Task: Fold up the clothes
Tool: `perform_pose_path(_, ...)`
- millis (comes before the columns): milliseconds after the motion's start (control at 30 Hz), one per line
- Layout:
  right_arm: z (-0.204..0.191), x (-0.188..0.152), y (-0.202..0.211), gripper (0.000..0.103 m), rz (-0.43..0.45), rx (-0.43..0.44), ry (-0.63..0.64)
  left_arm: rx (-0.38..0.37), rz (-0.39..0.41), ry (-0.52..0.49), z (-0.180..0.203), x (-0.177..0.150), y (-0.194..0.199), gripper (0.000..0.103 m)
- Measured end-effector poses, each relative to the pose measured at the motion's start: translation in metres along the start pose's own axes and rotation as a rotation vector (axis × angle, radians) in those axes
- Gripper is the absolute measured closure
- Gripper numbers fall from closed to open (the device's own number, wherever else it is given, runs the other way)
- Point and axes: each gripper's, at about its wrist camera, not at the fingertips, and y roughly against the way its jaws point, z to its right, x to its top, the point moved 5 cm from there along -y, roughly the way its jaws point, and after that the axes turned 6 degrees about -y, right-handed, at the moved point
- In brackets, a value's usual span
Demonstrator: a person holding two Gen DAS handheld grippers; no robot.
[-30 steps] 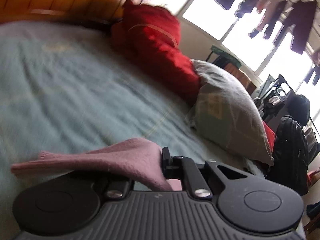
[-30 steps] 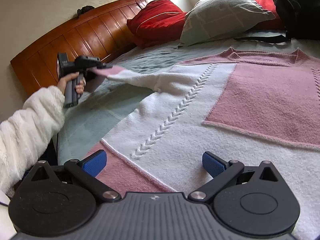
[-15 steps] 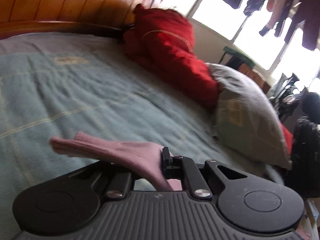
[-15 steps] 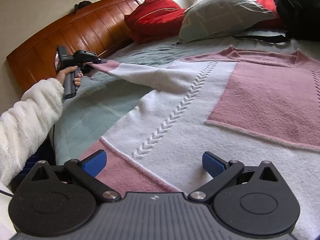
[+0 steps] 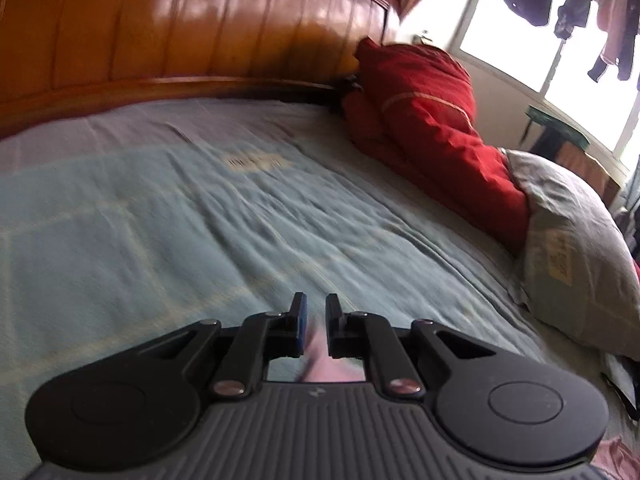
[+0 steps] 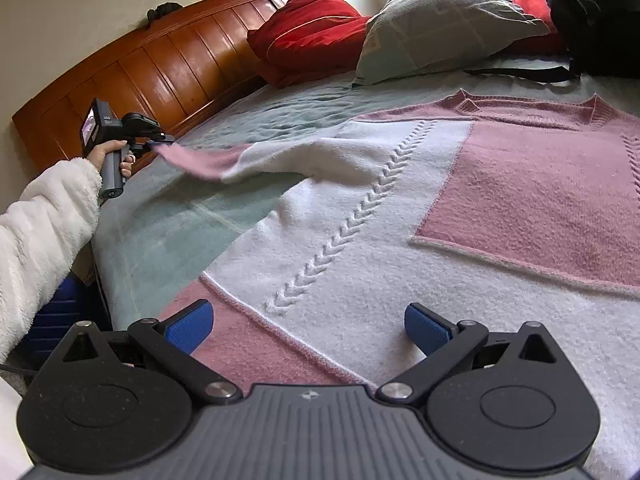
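My left tongs pinch the pink cuff of the sweater spread on the bed, my right tongs stand spread above its hem; if I pull too hard, the cuff may slip out or drag the body crooked.

My bed, covered in pale green, carries the pink-and-white knitted sweater, a red pillow and a grey pillow
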Motion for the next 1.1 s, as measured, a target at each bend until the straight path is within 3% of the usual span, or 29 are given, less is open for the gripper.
perform_pose_path(100,-0.003,0.000,0.002,0.000,0.004,0.011,0.004,-0.040,-0.010,-0.045,0.014,0.002,0.010,0.095)
perform_pose_path(233,-0.007,-0.001,0.004,0.000,0.007,0.020,0.014,-0.168,-0.075,-0.148,0.066,-0.011,0.016,0.091)
perform_pose_path(333,-0.009,-0.001,0.006,0.000,0.011,0.022,0.020,-0.331,-0.184,-0.197,0.121,-0.037,0.016,0.078)
perform_pose_path(433,-0.009,0.000,0.008,0.000,0.016,0.020,0.021,-0.464,-0.333,-0.249,0.177,-0.073,0.015,0.074)
perform_pose_path(600,-0.006,0.001,0.010,0.000,0.023,0.013,0.013,-0.586,-0.484,-0.346,0.252,-0.130,0.015,0.072)
perform_pose_path(700,-0.005,0.002,0.011,0.000,0.027,0.013,0.010,-0.602,-0.538,-0.380,0.279,-0.153,0.008,0.067)
perform_pose_path(800,-0.005,0.001,0.011,0.000,0.028,0.005,0.014,-0.568,-0.519,-0.401,0.295,-0.165,-0.006,0.067)
perform_pose_path(933,-0.003,0.000,0.009,0.000,0.024,-0.010,0.017,-0.553,-0.469,-0.330,0.301,-0.161,-0.037,0.064)
perform_pose_path(1100,-0.004,0.000,0.012,0.000,0.029,-0.010,0.023,-0.519,-0.426,-0.344,0.301,-0.150,-0.029,0.066)
